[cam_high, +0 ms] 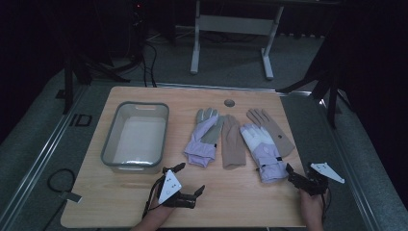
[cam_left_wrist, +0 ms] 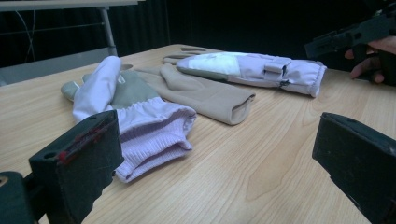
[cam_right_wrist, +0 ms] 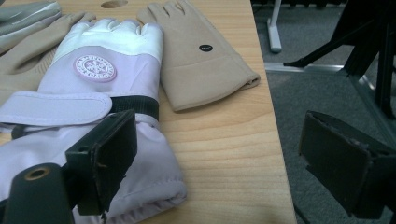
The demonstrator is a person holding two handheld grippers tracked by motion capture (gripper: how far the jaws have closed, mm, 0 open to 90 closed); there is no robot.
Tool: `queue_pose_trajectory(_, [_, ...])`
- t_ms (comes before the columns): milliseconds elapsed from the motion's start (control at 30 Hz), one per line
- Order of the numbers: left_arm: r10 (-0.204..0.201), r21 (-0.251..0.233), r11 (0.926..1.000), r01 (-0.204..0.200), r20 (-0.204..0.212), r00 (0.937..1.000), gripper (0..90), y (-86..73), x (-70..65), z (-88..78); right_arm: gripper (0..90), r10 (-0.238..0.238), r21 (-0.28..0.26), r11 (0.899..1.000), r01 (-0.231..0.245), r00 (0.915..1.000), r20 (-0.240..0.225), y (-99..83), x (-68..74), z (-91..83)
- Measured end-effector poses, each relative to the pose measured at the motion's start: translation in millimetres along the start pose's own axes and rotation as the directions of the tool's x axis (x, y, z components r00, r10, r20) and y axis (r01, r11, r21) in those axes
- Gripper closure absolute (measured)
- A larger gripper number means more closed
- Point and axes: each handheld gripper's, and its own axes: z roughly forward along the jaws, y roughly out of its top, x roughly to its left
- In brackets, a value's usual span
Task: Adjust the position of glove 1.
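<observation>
1. Lilac gloves lie mid-tabletop with tan gloves, nearer the right edge.
2. Both claws, left claw and right claw, gape empty.
3. I'd pinch a cuff, then lift toward the bin.

Pretty dim room I'm working in, walls basically black all around. My light wooden tabletop has rounded corners and a small round hole near its far edge. Grey carpeted floor beyond it, with a white metal desk frame standing there. Black cables trail across the carpet at the far left.
</observation>
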Motion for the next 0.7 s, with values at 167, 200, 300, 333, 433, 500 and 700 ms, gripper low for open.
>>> queue_pose_trajectory(167, [-0.008,0.0,1.0,0.008,0.001,1.0,1.6,-0.1,0.8,-0.2,10.9,0.019,0.039,0.999,-0.018,0.9997,-0.016,12.0,1.8,-3.8])
queue_pose_trajectory(200, [-0.009,0.0,1.0,0.009,0.002,1.0,1.6,-0.1,0.9,-0.3,10.9,0.022,0.049,0.999,-0.021,0.9994,-0.026,21.0,4.6,-7.5])
queue_pose_trajectory(300, [-0.008,-0.001,1.0,0.008,0.003,1.0,1.6,-0.1,0.9,-0.4,10.9,0.007,0.042,0.999,-0.005,0.9996,-0.026,34.2,8.8,-13.2])
queue_pose_trajectory(333, [-0.009,-0.001,1.0,0.009,0.003,1.0,1.6,-0.1,1.0,-0.4,10.9,-0.001,0.038,0.999,0.002,0.9998,-0.021,38.5,10.3,-14.7])
queue_pose_trajectory(433, [-0.013,-0.001,0.9999,0.013,0.004,0.9999,1.6,-0.1,1.5,-0.4,10.9,-0.046,0.022,0.999,0.045,0.9989,0.007,54.9,15.3,-20.2])
queue_pose_trajectory(500, [-0.014,0.0,0.9999,0.014,0.004,0.9999,1.6,-0.1,1.6,-0.4,11.0,-0.073,-0.002,0.997,0.073,0.997,0.027,65.3,18.8,-23.4])
queue_pose_trajectory(700, [-0.013,-0.002,0.9999,0.013,0.006,0.9999,1.6,-0.2,1.3,-0.4,11.0,-0.094,-0.042,0.995,0.093,0.9954,-0.02,73.5,25.9,-23.5])
